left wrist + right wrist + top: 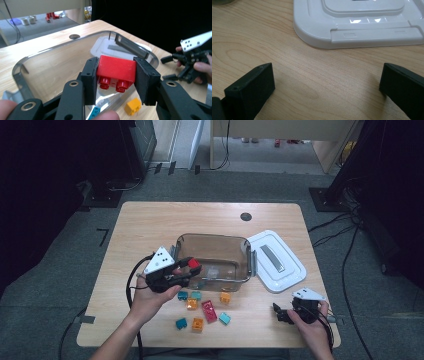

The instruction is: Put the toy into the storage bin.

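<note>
- The left gripper (116, 80) is pinching a red brick (116, 70) between its pads, studs pointing down, hovering over the left rim of the clear bin (248, 262) near the middle of the desk (145, 227).
- The right gripper (278, 313) is resting near the desk's front right corner, its jaws spread wide with only bare wood between them.
- The white lid (277, 260) is lying flat just right of the bin.
- Loose bricks (209, 311) are sitting by the desk's front edge, below the bin.
</note>
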`<state>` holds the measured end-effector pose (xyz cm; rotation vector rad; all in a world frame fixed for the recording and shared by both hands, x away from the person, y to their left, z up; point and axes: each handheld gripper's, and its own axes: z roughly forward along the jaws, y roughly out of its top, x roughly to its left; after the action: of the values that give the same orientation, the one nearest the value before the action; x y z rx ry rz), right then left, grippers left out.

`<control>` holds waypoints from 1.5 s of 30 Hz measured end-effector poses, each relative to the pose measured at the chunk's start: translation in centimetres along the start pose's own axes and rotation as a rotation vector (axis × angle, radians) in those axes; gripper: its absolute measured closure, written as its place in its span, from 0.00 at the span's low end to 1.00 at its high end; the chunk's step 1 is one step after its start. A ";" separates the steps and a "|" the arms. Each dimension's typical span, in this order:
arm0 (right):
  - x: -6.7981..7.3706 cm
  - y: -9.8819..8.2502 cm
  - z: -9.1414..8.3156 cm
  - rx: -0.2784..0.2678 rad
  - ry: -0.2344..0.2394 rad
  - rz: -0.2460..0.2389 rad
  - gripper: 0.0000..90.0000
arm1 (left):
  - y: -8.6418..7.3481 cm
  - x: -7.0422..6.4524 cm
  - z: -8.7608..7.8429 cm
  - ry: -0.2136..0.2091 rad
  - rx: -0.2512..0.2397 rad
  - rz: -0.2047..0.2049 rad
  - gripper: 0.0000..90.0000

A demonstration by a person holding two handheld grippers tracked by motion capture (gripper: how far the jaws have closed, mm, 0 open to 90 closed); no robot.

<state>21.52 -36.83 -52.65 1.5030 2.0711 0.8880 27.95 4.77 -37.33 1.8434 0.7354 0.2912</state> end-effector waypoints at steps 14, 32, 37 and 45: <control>0.0 0.0 0.0 -0.001 0.003 -0.003 0.00 | 1.0 2.1 4.3 0.035 0.121 -0.082 0.64; -0.1 0.0 0.0 0.000 0.005 -0.005 0.00 | 0.3 2.4 2.8 -0.009 0.111 -0.086 0.34; -0.1 0.0 0.0 0.000 0.005 -0.004 0.00 | -0.3 2.2 1.3 -0.003 0.081 -0.065 0.32; 0.0 0.0 0.0 0.002 0.006 -0.004 0.00 | -1.5 1.6 -1.2 -0.007 0.037 -0.056 0.31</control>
<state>21.51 -36.88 -52.64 1.4986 2.0787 0.8905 28.04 7.04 -38.41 1.8541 0.7909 0.2355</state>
